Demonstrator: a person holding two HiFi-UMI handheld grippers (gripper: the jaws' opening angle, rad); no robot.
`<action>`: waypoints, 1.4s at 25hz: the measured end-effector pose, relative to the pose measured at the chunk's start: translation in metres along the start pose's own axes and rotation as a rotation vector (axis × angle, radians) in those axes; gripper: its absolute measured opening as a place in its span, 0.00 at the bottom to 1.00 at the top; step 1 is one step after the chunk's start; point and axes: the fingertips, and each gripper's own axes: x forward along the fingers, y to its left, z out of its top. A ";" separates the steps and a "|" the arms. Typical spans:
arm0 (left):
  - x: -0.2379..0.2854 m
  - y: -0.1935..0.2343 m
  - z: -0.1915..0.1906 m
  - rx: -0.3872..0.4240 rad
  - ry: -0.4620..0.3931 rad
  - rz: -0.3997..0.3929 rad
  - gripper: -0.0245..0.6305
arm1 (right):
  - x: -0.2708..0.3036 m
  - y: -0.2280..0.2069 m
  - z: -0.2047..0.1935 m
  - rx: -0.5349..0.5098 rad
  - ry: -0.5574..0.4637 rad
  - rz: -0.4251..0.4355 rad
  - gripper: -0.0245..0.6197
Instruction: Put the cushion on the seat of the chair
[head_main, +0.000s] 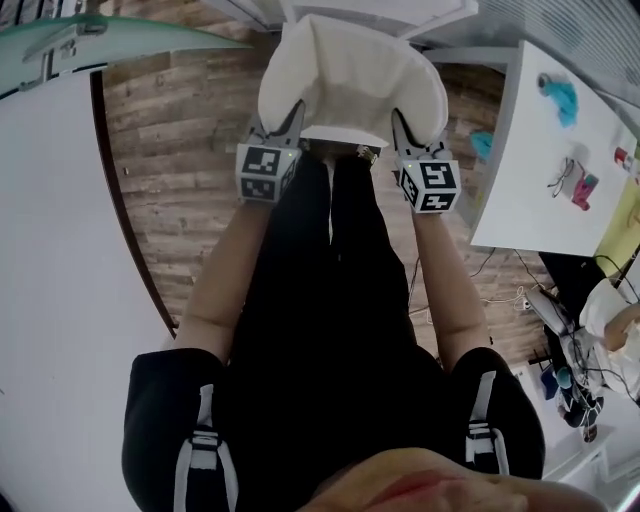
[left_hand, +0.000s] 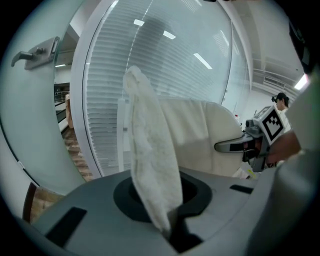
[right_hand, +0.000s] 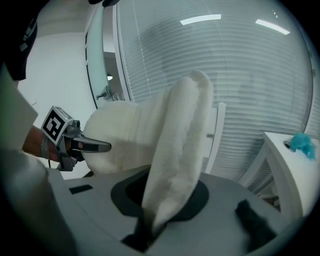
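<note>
A thick white cushion (head_main: 350, 75) hangs in front of me over the wooden floor, held by its two near corners. My left gripper (head_main: 291, 122) is shut on the left corner, and its view shows the fabric edge (left_hand: 150, 165) pinched between the jaws. My right gripper (head_main: 403, 128) is shut on the right corner (right_hand: 175, 165) in the same way. Each gripper view shows the other gripper at the cushion's far side. A white frame (head_main: 440, 18), possibly the chair, shows just beyond the cushion. The cushion hides any seat.
A white table (head_main: 530, 180) stands at the right, with a teal object (head_main: 560, 98) and small coloured items on it. A large white curved surface (head_main: 60, 260) fills the left. Behind are a glass door with a handle (head_main: 60, 40) and white blinds (left_hand: 165, 65). Cables lie on the floor at lower right.
</note>
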 end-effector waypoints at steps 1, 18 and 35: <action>0.010 0.003 -0.010 -0.009 0.009 0.003 0.11 | 0.009 -0.004 -0.010 -0.001 0.006 0.007 0.12; 0.133 0.030 -0.163 -0.102 0.215 0.003 0.12 | 0.133 -0.048 -0.173 0.091 0.196 0.066 0.12; 0.217 0.070 -0.228 -0.143 0.387 -0.040 0.14 | 0.217 -0.081 -0.248 0.190 0.378 0.119 0.15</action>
